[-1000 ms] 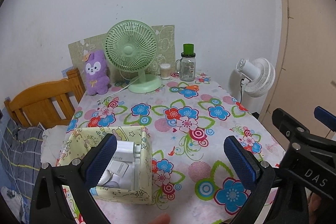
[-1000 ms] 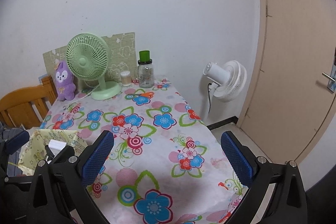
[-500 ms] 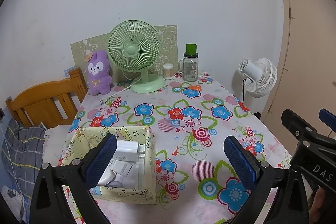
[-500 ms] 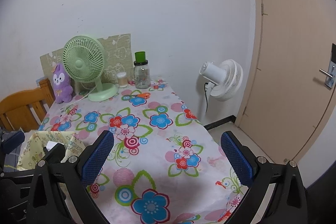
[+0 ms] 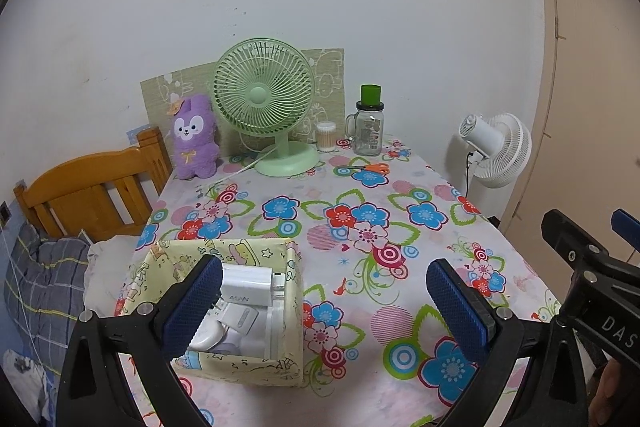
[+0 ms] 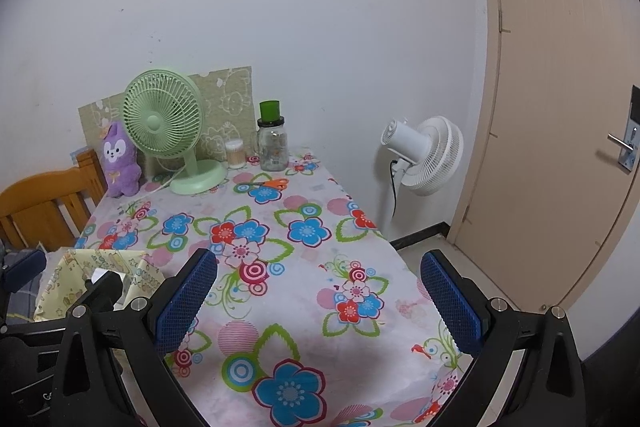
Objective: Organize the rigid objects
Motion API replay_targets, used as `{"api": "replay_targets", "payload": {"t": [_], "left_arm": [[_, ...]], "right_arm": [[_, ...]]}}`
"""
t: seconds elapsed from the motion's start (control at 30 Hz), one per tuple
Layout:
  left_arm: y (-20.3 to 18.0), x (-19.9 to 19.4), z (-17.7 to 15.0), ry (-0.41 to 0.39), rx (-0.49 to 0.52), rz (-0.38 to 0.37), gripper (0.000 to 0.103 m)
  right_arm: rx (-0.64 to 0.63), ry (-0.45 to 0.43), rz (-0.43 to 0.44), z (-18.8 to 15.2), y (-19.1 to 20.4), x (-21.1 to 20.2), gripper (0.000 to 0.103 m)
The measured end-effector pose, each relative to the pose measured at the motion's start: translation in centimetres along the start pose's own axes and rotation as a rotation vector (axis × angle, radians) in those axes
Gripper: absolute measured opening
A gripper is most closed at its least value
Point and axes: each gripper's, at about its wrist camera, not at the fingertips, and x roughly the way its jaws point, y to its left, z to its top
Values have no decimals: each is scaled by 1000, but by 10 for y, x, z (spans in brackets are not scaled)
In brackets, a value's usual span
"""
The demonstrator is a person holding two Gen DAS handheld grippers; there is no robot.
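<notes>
White chargers (image 5: 244, 281) and other small white plastic items are seen packed inside a pale yellow patterned box (image 5: 286, 311), which is placed near the front left corner of a table covered with a flowered cloth (image 5: 360, 227). One charger is marked "45W". The box is seen again at the left edge of the right wrist view (image 6: 100, 259), partly hidden by the other tool.

The left gripper (image 5: 324, 301) is held spread wide above the front of the table, with nothing between its blue pads (image 5: 456, 303); its left pad is seen in front of the box opening, but whether the box is touched cannot be told. The right gripper (image 6: 318, 301) is likewise held fully released and empty over the near right part of the cloth. A bit of a hand (image 5: 604, 391) is glimpsed at the lower right corner of the left wrist view.

At the far end of the table a green desk fan (image 5: 262, 99) is stood upright, with a purple plush rabbit (image 5: 194, 139) beside it on the left. A tub of cotton swabs (image 5: 326, 137) and a glass jar with a green lid (image 5: 368, 127) are placed to its right. Orange-handled scissors (image 5: 366, 168) are laid flat in front of the jar. A white standing fan (image 6: 424, 155) is positioned on the floor beyond the table's right edge, near a beige door (image 6: 560, 107). A wooden headboard (image 5: 88, 187) is seen left of the table.
</notes>
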Motion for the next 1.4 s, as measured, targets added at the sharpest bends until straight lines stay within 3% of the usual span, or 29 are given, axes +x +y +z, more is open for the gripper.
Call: {"api": "replay_targets", "payload": {"t": [1.4], "left_arm": [[-1, -2, 0, -15, 9, 4, 103]], "right_arm": [[-17, -17, 5, 4, 9, -2, 103]]}}
